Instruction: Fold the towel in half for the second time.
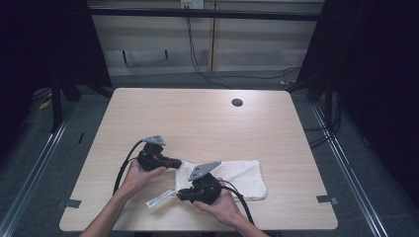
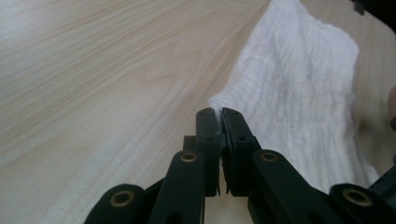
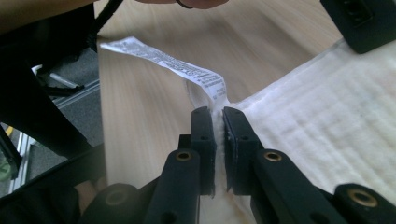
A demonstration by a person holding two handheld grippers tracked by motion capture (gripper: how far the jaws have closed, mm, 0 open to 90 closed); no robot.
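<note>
Table [image 1: 197, 118], light wood, bearing a white towel [image 1: 237, 175] spread flat near its front edge. Left gripper [image 2: 219, 114], jaws pressed together, pinches the towel's far left corner. Right gripper [image 3: 215, 114], jaws likewise closed, pinches the near left corner, where a printed label [image 3: 168, 63] sticks out.

The high view looks forward and down from above the person's side, taking in the whole tabletop [image 1: 197, 118]. Each gripper view sits close and low, looking along its own jaws across the wood. All three views share the white towel [image 1: 237, 174] lying on the near part of the tabletop.
</note>
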